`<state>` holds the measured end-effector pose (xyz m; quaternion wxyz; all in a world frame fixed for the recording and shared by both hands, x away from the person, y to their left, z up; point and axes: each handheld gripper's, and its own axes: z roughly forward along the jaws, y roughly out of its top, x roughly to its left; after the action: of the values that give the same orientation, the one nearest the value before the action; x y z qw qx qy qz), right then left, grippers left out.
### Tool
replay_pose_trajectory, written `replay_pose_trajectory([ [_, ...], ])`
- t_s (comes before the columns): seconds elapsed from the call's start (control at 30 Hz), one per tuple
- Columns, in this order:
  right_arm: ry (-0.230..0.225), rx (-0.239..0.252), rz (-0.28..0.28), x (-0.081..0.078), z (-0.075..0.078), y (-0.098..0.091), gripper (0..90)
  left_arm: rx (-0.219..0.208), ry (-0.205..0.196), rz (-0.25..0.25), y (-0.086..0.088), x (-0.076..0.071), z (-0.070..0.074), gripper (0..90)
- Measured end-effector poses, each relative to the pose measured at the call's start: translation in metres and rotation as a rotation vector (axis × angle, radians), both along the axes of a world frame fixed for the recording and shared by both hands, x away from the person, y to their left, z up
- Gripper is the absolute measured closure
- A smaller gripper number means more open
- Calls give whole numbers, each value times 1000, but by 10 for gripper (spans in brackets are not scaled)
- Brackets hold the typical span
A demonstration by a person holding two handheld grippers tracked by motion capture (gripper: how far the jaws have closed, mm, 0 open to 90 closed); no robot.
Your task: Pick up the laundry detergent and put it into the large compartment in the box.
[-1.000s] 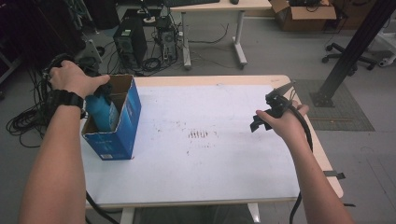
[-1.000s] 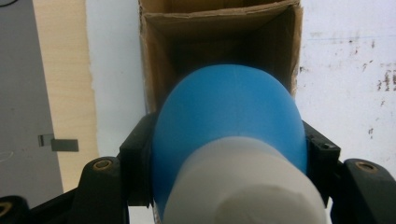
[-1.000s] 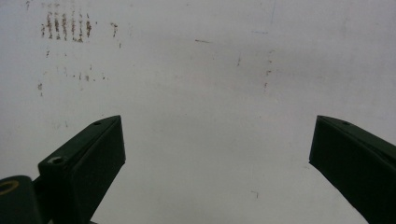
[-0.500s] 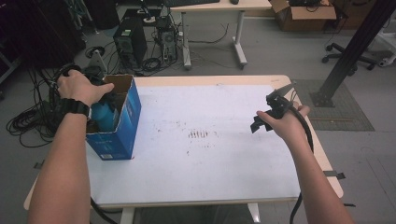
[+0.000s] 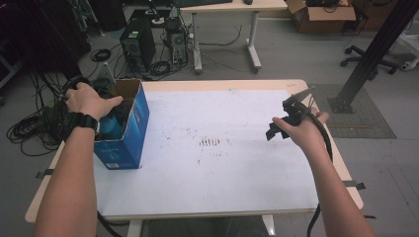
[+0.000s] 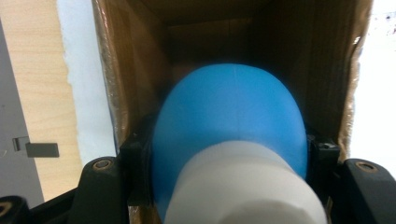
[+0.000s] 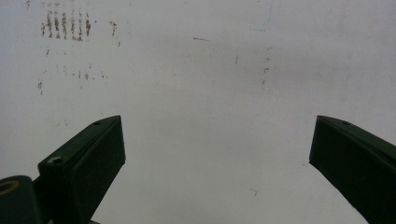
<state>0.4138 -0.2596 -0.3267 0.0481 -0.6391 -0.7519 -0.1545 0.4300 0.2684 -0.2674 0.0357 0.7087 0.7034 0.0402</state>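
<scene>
A grey floor (image 5: 296, 54) surrounded the white-topped table (image 5: 222, 187). Far left, computer towers (image 5: 136, 44) and tangled cables (image 5: 29, 128) sat near a desk (image 5: 227, 7); far right stood a cardboard box (image 5: 321, 10) and a black post (image 5: 375, 49).

My high view looks forward and down from above my side of the white table (image 5: 217, 182), far enough back to take in the floor and desks beyond it. My left gripper view sits very close, looking down into the open blue cardboard box (image 6: 130, 70) past a blue bottle with a white cap (image 6: 229, 126); the same box (image 5: 129, 128) stands at the table's left edge in the high view. My right gripper view looks down along its own jaws, near the tabletop (image 7: 196, 84), and shares the dark smudge marks (image 7: 67, 25) seen mid-table from above (image 5: 212, 143).
</scene>
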Motion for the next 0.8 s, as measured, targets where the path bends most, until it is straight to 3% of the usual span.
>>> replay_pose_trajectory([
  [0.4,0,-2,2,-1,0,-1,35,-2,9,-8,0,0,-12,373],
  [0.8,4,-1,-1,-2,-4,-3,35,6,5,-9,-2,1,-14,370],
])
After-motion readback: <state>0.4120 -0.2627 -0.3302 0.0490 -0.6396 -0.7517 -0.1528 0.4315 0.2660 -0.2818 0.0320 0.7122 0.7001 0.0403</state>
